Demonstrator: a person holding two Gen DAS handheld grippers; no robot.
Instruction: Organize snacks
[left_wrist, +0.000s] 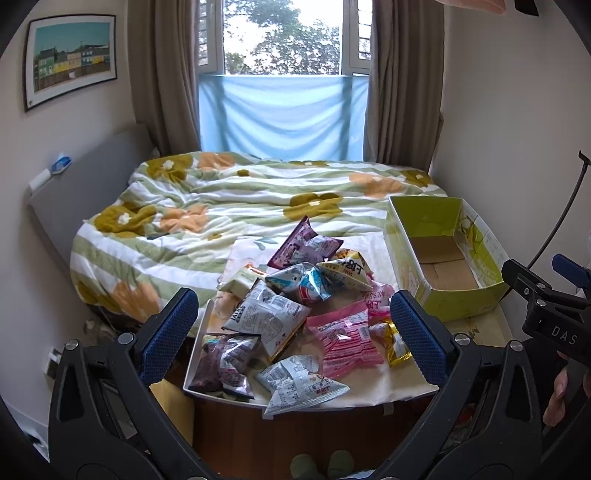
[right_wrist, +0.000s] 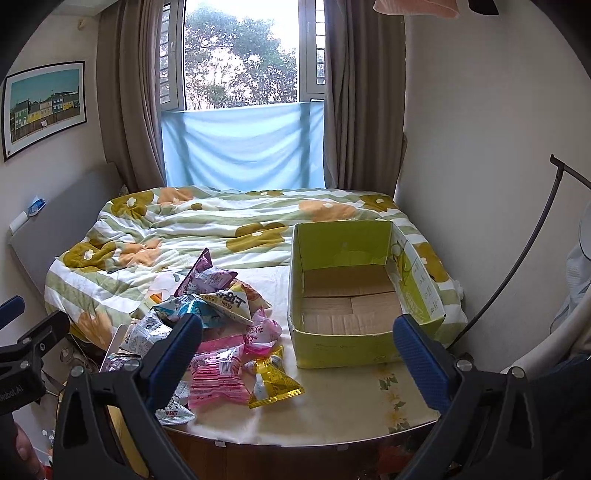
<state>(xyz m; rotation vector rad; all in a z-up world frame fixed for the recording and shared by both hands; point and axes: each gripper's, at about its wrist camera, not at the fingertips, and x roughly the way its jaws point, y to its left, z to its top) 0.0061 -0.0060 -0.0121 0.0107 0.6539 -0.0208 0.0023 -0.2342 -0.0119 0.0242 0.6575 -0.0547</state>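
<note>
Left wrist view: snack packets (left_wrist: 295, 302) lay heaped on the surface between and just beyond the left tongs (left_wrist: 295, 332), which were spread and held nothing.

Right tongs (right_wrist: 299, 354) were spread too, with the empty green box (right_wrist: 347, 288) ahead between them. The packets looked light, puffy, crinkly and slippery; a flat sealed edge, like that of the pink packet (left_wrist: 345, 341), seemed the safest place to pinch without crushing the contents.

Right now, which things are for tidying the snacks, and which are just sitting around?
For the job: snack packets, green cardboard box, left gripper, right gripper, both open and holding nothing.

Just there: flowery blanket, framed picture, curtains, blue cloth.
</note>
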